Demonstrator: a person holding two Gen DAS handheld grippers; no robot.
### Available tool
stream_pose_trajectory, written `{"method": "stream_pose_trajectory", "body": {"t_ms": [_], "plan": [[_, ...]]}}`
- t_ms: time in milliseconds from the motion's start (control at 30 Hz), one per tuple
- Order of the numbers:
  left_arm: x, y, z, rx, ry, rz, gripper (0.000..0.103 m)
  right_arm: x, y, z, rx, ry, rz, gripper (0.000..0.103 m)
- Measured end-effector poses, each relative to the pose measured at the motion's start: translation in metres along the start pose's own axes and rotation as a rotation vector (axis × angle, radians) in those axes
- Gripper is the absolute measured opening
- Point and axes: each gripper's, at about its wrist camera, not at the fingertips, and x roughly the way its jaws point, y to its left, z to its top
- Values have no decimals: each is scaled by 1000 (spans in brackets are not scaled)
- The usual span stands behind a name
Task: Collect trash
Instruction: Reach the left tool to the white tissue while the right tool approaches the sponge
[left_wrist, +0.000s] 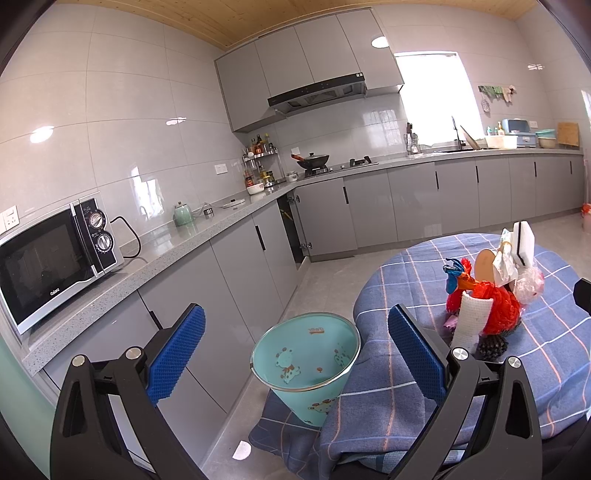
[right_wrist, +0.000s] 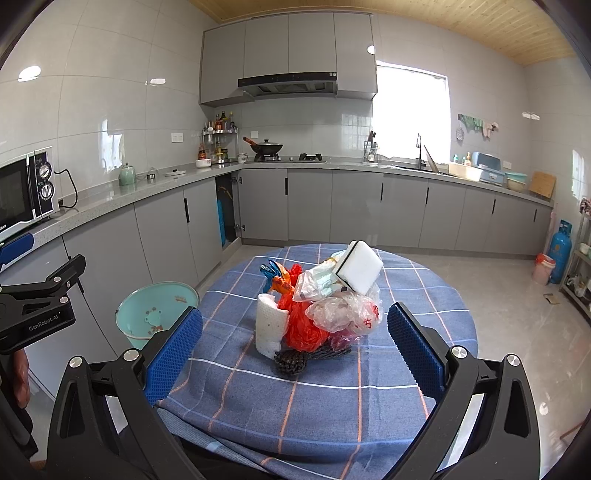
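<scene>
We hold both grippers above a round table (right_wrist: 424, 295) draped in blue plaid cloth, in a grey-cabinet kitchen. Our left gripper (left_wrist: 295, 350) is spread wide and empty, its blue pads framing the mint wastebasket (left_wrist: 306, 365) that stands on the floor just beside the table's edge. Our right gripper (right_wrist: 295, 343) is likewise spread, gripping nothing, facing the trash heap (right_wrist: 317, 302) at the table's centre: a red plastic bag (right_wrist: 303, 328), clear bags, a white sponge (right_wrist: 360, 267) on top, white foam netting (right_wrist: 269, 325) and a dark mesh piece (right_wrist: 295, 360).
</scene>
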Motion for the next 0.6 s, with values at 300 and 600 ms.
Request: {"method": "stream_pose_trajectory", "body": {"t_ms": [300,600], "plan": [[5,-1,1,11,9,-8,97,6,-10,3,15,-6,-25,99],[28,-37,3,37,-2,-40,97,34,-47,3,56,-6,-111,99]]}}
